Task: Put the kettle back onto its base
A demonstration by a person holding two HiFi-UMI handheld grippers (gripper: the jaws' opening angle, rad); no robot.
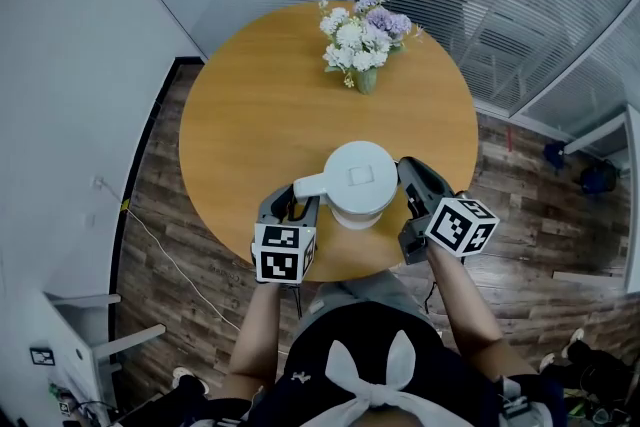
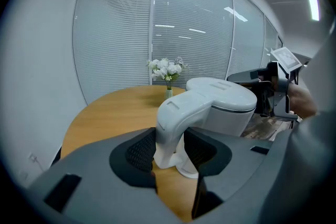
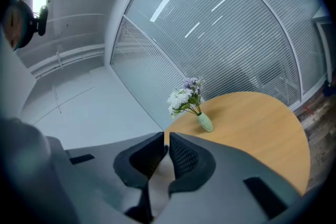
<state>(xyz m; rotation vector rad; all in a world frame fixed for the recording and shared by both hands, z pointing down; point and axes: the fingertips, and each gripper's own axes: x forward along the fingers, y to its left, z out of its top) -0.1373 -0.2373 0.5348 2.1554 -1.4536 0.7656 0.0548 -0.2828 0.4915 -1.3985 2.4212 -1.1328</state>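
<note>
I have the left gripper (image 2: 170,150) clamped on the kettle (image 1: 360,177) by its handle (image 2: 177,108), the natural carrying grip. The kettle stands lower centre on the table (image 1: 260,115). The right gripper (image 3: 167,153) sits alongside, jaws almost together and empty.

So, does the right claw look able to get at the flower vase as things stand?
Probably yes: only bare table lies between the right claw and the vase; the kettle sits left of that line. Its jaws stand shut, though.
</note>
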